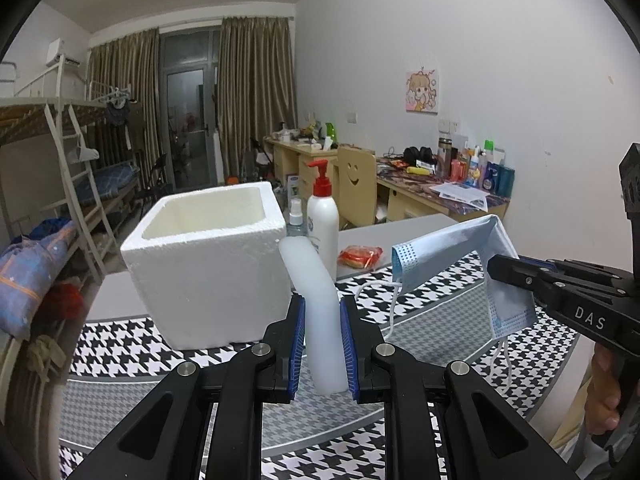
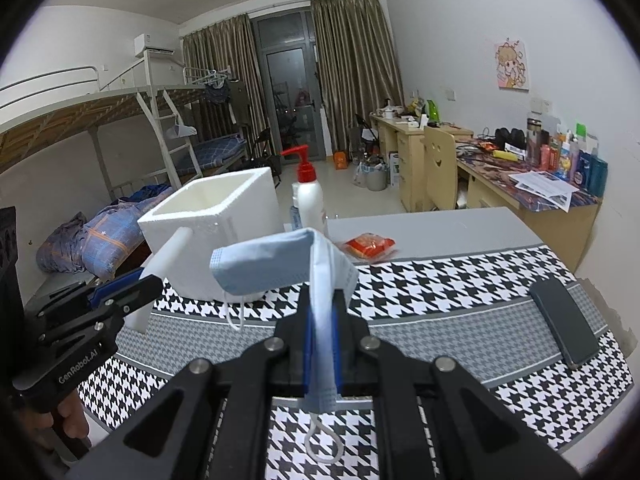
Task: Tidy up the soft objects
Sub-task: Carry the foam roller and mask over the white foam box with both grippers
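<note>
My left gripper (image 1: 322,316) is shut on a white foam strip (image 1: 312,280) that stands up between its blue pads and bends left toward the white foam box (image 1: 208,264). My right gripper (image 2: 322,320) is shut on a folded blue face mask (image 2: 272,260), held above the houndstooth cloth (image 2: 460,280); its ear loops hang down. In the left wrist view the mask (image 1: 448,248) hangs from the right gripper (image 1: 496,268) at the right. In the right wrist view the left gripper (image 2: 152,280) with the foam strip (image 2: 168,256) is at the left, in front of the open box (image 2: 216,216).
A white pump bottle with a red top (image 1: 323,224) and a small spray bottle (image 1: 295,216) stand behind the box. A red snack packet (image 2: 370,246) lies on the grey table. A black phone (image 2: 564,320) lies on the cloth at the right. Bunk beds and desks stand beyond.
</note>
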`<state>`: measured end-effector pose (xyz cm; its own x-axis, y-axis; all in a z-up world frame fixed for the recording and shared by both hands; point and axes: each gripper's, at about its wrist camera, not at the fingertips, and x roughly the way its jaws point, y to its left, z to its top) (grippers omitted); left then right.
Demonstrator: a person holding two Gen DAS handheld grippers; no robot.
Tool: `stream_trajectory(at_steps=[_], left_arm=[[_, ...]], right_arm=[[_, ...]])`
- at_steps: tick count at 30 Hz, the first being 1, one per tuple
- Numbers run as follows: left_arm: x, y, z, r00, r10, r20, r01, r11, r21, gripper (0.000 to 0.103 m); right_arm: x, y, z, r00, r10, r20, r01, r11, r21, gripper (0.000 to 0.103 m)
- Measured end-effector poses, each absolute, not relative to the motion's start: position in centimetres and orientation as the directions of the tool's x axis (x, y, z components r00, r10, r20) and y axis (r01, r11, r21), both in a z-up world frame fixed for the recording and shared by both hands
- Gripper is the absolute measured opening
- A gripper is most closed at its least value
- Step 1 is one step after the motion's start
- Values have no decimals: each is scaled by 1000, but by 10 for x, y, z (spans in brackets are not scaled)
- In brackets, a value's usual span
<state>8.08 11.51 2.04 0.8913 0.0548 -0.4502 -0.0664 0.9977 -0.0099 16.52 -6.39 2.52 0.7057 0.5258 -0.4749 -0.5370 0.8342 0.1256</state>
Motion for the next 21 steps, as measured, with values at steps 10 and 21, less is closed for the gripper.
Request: stream_trajectory(at_steps=[10, 21], left_arm=[[79, 126, 32, 904, 74, -421, -81, 997, 2, 19], [75, 139, 44, 918, 102, -384, -107, 994, 10, 19]], right_arm=[[167, -44, 35, 701, 545, -459, -561, 819, 116, 11], [168, -31, 47, 703, 552, -448, -573, 813, 101, 11]])
